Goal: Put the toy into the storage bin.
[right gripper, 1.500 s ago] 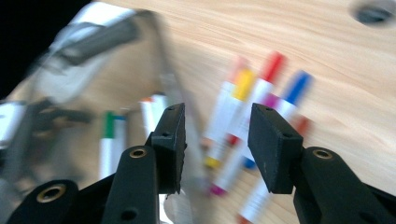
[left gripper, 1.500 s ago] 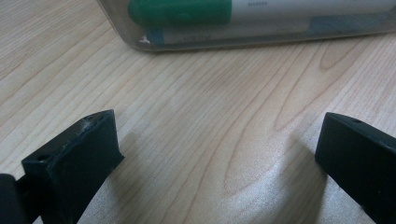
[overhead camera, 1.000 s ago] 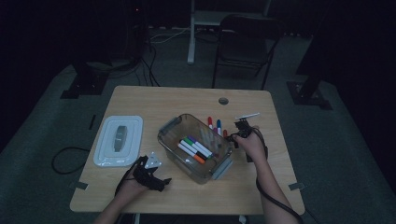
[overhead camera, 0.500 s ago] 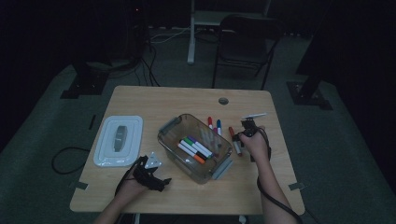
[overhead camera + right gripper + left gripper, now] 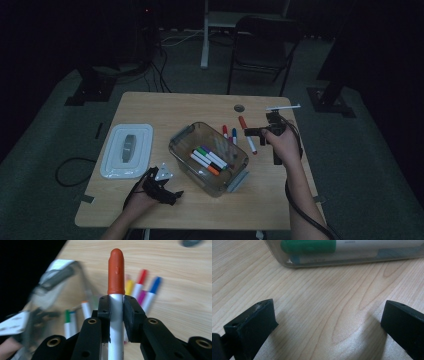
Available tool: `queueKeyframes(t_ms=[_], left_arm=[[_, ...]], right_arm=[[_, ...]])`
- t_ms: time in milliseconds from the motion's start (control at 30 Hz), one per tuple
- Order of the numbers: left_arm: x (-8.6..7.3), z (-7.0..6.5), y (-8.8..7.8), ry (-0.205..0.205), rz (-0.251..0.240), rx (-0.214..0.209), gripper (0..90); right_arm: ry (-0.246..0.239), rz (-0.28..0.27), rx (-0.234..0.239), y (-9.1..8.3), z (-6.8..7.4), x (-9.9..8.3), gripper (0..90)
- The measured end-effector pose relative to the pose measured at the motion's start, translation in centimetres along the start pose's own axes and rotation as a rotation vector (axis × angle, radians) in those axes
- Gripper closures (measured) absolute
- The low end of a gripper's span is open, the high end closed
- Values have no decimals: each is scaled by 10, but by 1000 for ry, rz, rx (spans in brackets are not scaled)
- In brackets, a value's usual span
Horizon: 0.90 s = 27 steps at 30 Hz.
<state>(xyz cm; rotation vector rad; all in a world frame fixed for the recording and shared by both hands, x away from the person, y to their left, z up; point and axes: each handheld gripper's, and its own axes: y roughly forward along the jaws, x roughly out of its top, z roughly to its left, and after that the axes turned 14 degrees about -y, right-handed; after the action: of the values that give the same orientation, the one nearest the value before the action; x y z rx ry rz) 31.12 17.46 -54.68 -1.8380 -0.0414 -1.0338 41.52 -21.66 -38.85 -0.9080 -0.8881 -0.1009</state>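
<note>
My right gripper is shut on the white barrel of a red-capped marker, which points up and away from the jaws. In the high view this right gripper holds the red-capped marker above the table, right of the clear bin. Loose markers lie beneath it: a red one, a blue one, yellow and purple. Several markers lie inside the bin, among them a green marker. My left gripper rests open on the wood just before the bin's wall, nothing between its jaws; in the high view the left gripper sits at the bin's near-left corner.
The bin's white lid lies flat on the table's left side. A round cable hole sits near the far edge of the table. A chair stands behind the table. A cable trails from my right hand off the near right edge.
The right gripper has shut on the red-capped marker and lifted it up off the table. The left gripper has stayed put.
</note>
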Motion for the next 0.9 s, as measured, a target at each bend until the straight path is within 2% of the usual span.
queueKeyframes(t_ms=[67,167,233,367,433,600,767,900], left_arm=[[0,0,0,1,1,0,4],[0,0,0,0,2,-1,4],[0,0,0,0,2,-1,4],[0,0,0,0,2,-1,4],[0,0,0,0,2,-1,4],[0,0,0,2,3,0,4],[0,0,0,2,3,-1,4],[0,0,0,2,4,-1,4]], right_arm=[[-33,-17,53,-1,15,7,768],[-78,-16,83,3,34,15,768],[-128,2,115,12,50,20,768],[-177,42,163,29,72,27,768],[-192,56,175,37,80,29,768],[-244,137,201,67,100,29,768],[-275,234,219,100,113,25,768],[-283,295,232,122,118,21,768]])
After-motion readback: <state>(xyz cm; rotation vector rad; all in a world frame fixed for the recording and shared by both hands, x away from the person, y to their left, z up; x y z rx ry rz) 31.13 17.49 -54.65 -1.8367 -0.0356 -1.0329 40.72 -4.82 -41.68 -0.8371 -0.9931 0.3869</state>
